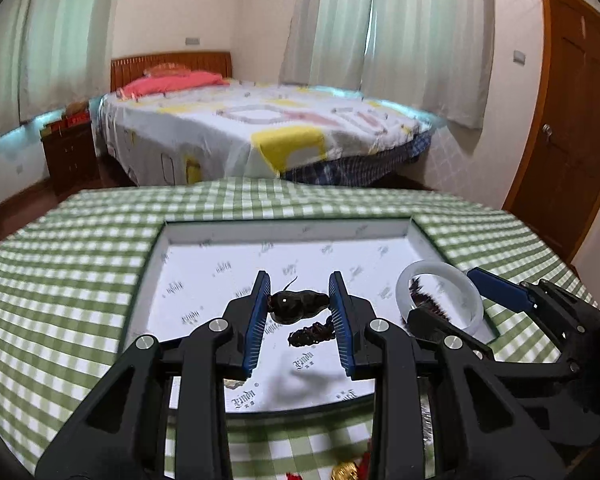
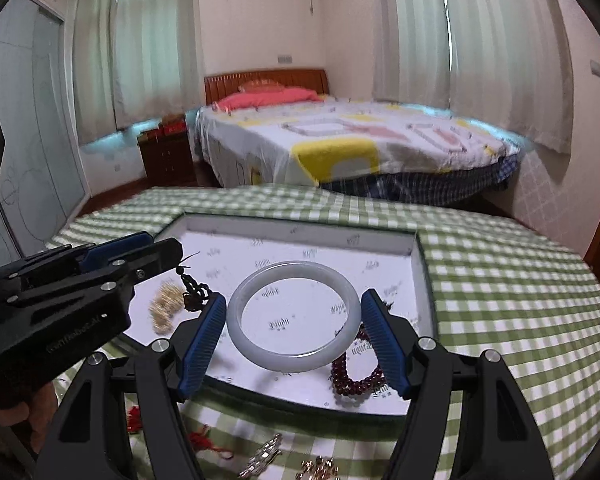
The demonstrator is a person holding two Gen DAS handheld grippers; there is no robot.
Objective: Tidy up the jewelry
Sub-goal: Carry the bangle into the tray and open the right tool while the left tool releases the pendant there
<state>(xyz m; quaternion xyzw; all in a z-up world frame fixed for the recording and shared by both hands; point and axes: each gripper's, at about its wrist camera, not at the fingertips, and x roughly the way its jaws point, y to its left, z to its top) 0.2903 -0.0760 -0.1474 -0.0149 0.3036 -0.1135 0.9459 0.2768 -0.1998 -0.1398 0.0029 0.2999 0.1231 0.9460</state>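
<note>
Green checked table (image 1: 80, 248) before a bed (image 1: 260, 128) in a curtained bedroom, left gripper (image 1: 300, 308) fingers pinching a dark pendant (image 1: 296, 306) above the white tray (image 1: 284, 230), right gripper (image 2: 294, 320) fingers clamping a pale bangle (image 2: 294, 354) over it

Left gripper (image 1: 300, 312) clamps a dark gourd pendant (image 1: 296, 307) above the tray (image 1: 204, 280).

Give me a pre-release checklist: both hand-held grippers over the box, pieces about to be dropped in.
1. Left hand-held gripper shut on dark gourd pendant: ok.
2. Right hand-held gripper shut on white bangle: ok.
3. Both pieces above the white box: ok.
4. Spot under bangle clear: not ok, red bead bracelet partly beneath.
5. Spot under pendant clear: cannot tell; gold chain lies close by.
6. Pendant cord hanging free: ok.
</note>
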